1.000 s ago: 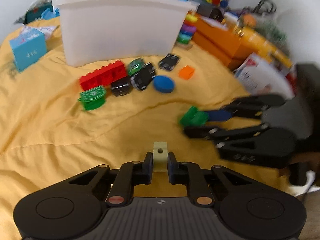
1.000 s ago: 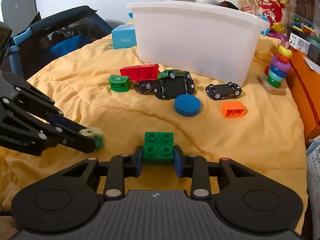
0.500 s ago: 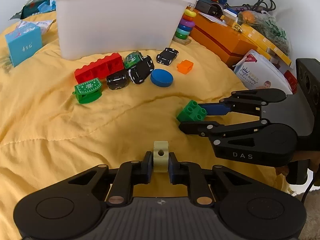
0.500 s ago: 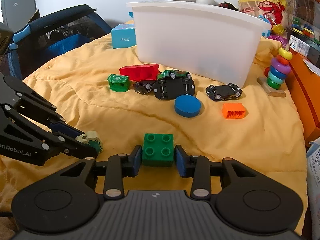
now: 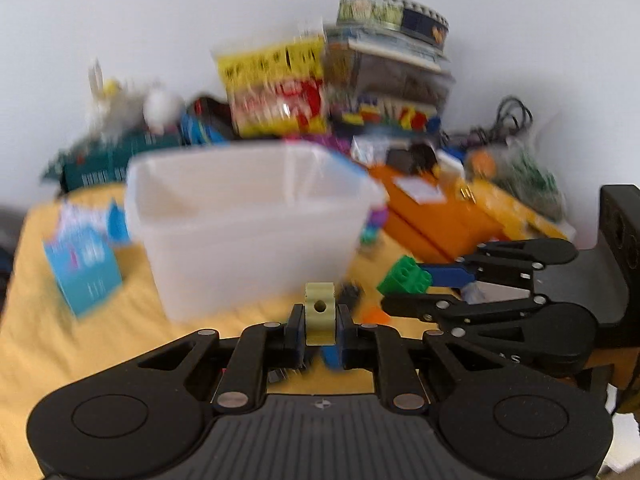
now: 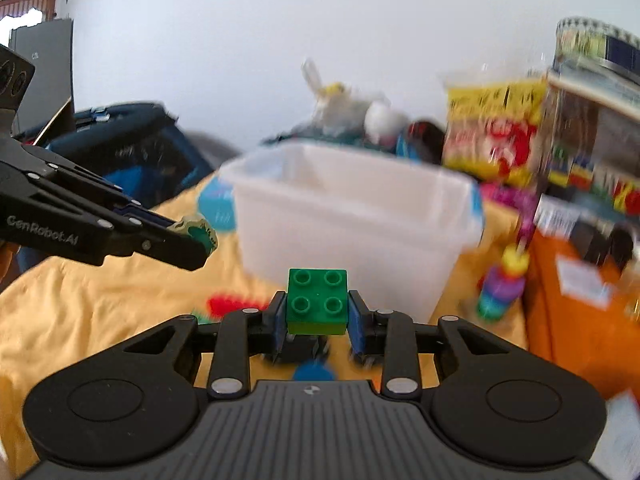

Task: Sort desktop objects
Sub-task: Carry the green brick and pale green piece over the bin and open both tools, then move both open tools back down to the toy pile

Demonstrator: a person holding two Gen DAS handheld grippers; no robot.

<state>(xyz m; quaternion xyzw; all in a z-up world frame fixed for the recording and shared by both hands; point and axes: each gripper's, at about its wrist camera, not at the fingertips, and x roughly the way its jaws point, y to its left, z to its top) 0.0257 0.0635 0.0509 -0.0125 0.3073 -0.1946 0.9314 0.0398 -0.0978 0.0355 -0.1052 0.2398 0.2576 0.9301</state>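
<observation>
Green Duplo brick (image 6: 317, 300) pinched in right gripper (image 6: 318, 322), held above yellow blanket (image 6: 80, 304) just before white plastic bin (image 6: 352, 224). Pale green toy piece (image 5: 319, 313) clamped in left gripper (image 5: 319, 330), alongside, facing same bin; surroundings blurred.

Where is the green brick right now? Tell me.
The green brick is clamped in the right gripper, held above the yellow blanket in front of the white bin; in the left wrist view it shows at right.
</observation>
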